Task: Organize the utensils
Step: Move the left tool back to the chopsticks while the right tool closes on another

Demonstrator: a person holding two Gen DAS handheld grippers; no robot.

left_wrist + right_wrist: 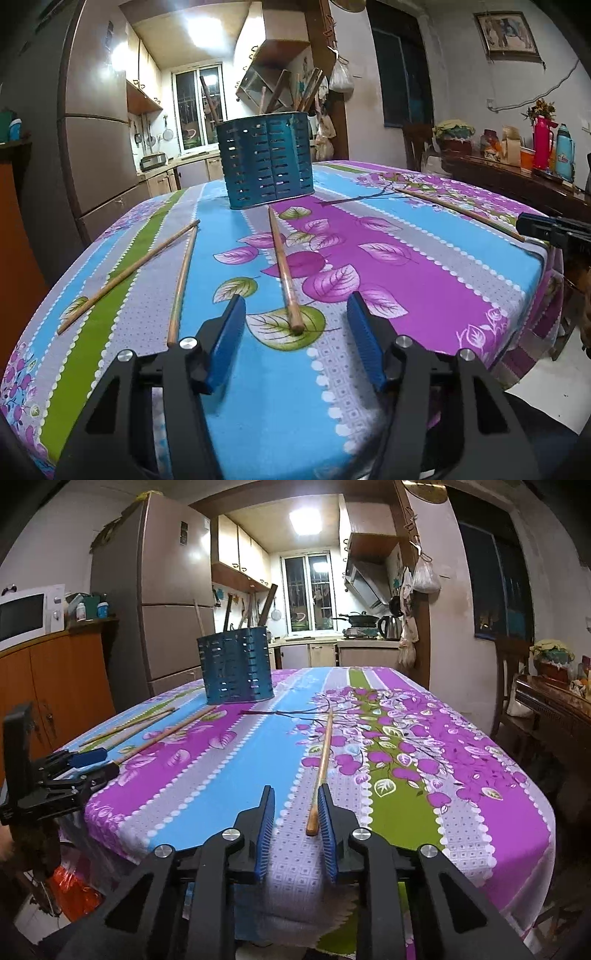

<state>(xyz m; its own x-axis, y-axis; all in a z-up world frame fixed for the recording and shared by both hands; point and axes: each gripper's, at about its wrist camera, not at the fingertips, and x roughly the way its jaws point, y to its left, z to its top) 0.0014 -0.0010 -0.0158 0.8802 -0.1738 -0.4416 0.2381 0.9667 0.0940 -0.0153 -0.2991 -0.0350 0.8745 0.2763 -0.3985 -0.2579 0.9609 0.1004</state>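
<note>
Both tongs, left tongs (295,317) and right tongs (295,812), hang released over thin, light, stiff wooden chopsticks (283,267) lying on the floral-clothed desk (424,266) near the blue slotted metal holder (266,159), so I'd pinch near the thick end since they'll probably roll.

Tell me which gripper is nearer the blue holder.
Left. The left gripper faces the holder almost straight on, one chopstick between them. The right gripper sits further along the table edge, the holder off to its left.
</note>
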